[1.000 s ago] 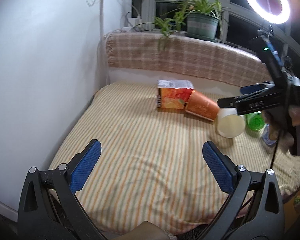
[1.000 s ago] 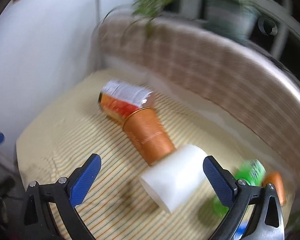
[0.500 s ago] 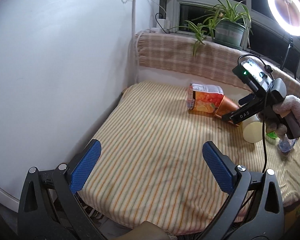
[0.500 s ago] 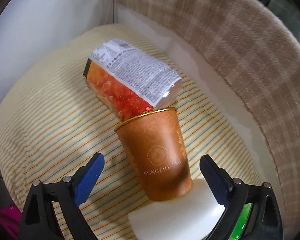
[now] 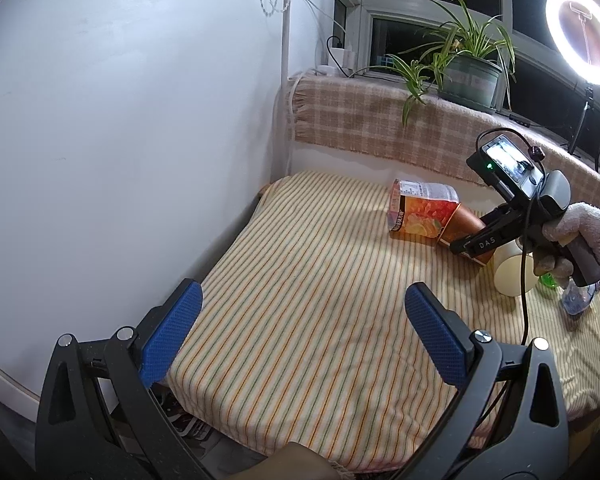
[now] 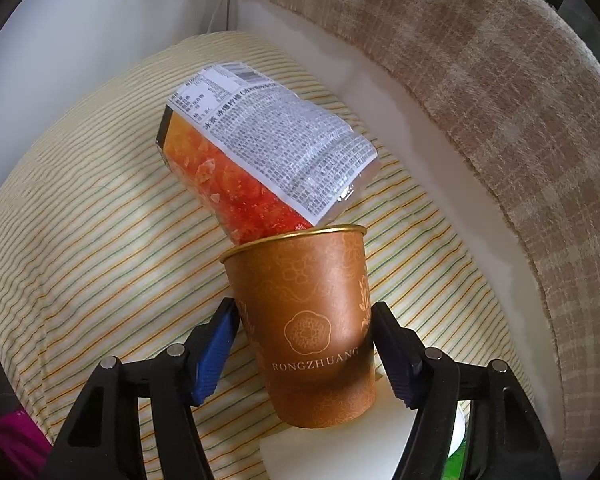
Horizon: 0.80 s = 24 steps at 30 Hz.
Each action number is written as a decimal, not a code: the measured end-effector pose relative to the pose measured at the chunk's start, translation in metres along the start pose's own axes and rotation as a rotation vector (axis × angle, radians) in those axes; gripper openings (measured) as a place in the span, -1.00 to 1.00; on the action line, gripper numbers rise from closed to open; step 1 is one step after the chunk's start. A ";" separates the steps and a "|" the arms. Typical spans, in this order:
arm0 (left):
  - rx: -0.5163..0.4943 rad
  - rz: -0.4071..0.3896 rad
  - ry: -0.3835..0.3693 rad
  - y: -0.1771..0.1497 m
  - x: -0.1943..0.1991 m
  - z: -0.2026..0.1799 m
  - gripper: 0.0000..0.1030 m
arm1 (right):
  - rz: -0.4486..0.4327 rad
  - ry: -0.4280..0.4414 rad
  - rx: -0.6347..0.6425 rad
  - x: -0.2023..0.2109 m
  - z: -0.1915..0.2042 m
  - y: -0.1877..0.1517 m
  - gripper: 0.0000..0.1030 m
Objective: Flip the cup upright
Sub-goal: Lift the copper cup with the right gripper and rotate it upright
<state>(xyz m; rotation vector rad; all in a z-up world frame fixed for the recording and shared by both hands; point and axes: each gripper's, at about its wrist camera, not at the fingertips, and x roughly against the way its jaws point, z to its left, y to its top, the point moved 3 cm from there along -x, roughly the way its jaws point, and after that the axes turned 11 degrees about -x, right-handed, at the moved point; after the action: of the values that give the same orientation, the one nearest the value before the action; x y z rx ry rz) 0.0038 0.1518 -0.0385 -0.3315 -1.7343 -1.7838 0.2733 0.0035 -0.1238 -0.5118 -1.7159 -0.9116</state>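
Presently the right claw [image 6: 302,344] straddles the lower body of the brown paper cup [image 6: 308,320], its blue pads [image 6: 216,354] at or just off the wall on both sides; full clamping cannot be confirmed. The left claw [image 5: 300,336] hangs spread wide and empty above the near end of the striped bed [image 5: 300,280], well apart from the work.

The cup lies on its side on the bed. Its long axis runs away from the right claw, gold-rimmed mouth against the orange snack packet [image 6: 260,168], base against a white cup [image 6: 332,444] behind.

Judgement: close gently, as thin paper walls will crush. Lift the cup away from the packet before rotating, then swing the mouth upward. Set the base flat, since soft bedding may let it topple.
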 end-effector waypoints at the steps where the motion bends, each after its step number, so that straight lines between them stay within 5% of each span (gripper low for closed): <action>1: 0.001 -0.002 -0.001 0.000 0.000 0.000 1.00 | -0.003 0.009 -0.007 0.002 0.000 0.000 0.33; 14: 0.006 -0.023 -0.007 0.000 0.008 0.002 1.00 | -0.036 0.169 -0.099 0.037 0.011 -0.023 0.30; 24: -0.014 -0.036 -0.036 0.005 0.012 -0.009 1.00 | -0.173 0.292 -0.238 0.087 0.023 -0.075 0.30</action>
<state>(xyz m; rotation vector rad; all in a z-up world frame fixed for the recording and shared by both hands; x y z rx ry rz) -0.0004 0.1406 -0.0281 -0.3424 -1.7638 -1.8266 0.1765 -0.0334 -0.0698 -0.3673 -1.4098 -1.2603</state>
